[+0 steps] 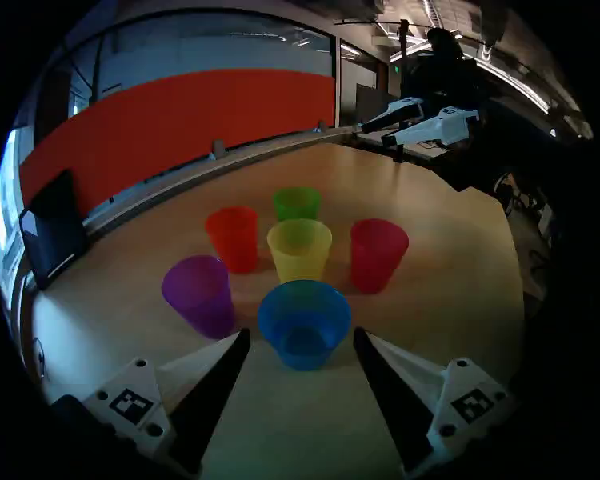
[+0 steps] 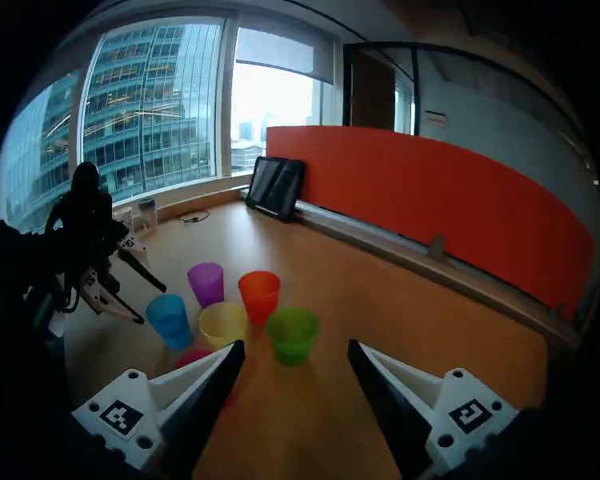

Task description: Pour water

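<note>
Six plastic cups stand upright in a cluster on the wooden table [image 1: 452,264]. The blue cup [image 1: 304,324] is nearest, just ahead of and between the tips of my left gripper [image 1: 300,331], which is open and not touching it. Behind it are purple [image 1: 198,294], yellow [image 1: 299,248], orange [image 1: 233,238], green [image 1: 297,203] and red [image 1: 378,254] cups. In the right gripper view, my right gripper [image 2: 296,342] is open, with the green cup [image 2: 292,334] just beyond its tips. The red cup [image 2: 192,358] is partly hidden by one finger. Whether any cup holds water is unclear.
A dark tablet [image 2: 276,186] leans at the table's back edge beside a long orange panel [image 2: 460,208]. A person's hand holds the left gripper [image 2: 128,280] at the left, near the blue cup [image 2: 169,319]. The right gripper [image 1: 424,124] hangs beyond the cups. A jar [image 2: 146,214] stands by the window.
</note>
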`<action>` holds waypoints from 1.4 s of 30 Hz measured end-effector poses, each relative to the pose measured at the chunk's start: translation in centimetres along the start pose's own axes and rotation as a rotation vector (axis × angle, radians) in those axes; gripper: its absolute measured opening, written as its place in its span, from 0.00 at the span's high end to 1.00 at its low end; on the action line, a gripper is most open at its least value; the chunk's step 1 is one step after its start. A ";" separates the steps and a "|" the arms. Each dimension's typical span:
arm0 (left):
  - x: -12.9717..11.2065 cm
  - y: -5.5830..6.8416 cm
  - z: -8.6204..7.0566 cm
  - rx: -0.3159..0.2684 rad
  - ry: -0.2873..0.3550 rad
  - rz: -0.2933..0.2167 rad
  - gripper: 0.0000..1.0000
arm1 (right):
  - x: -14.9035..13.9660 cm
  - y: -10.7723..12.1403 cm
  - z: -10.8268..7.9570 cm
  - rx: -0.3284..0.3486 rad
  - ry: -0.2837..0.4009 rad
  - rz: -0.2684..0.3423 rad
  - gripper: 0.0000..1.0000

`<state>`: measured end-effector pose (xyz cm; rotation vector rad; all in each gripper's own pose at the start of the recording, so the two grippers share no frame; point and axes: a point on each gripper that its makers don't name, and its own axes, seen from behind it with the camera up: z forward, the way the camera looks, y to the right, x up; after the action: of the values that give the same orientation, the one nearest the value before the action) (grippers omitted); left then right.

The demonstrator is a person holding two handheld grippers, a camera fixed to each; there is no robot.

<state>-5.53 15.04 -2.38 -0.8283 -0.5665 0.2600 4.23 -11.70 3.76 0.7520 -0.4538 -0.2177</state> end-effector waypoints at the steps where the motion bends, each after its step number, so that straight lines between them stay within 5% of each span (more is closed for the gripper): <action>1: -0.2 0.0 0.2 -0.001 -0.006 -0.001 0.04 | -0.1 0.0 0.2 0.001 -0.003 -0.001 0.00; 20: -0.5 0.5 3.6 -0.026 -0.032 -0.006 0.04 | -1.2 0.2 2.7 0.024 -0.032 0.000 0.00; 42: -0.4 0.5 4.4 -0.034 -0.048 0.013 0.13 | -1.3 0.4 3.7 0.030 -0.032 0.010 0.00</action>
<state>-8.39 17.96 -0.51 -0.8612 -0.6116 0.2834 1.31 -13.17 6.02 0.7768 -0.4921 -0.2145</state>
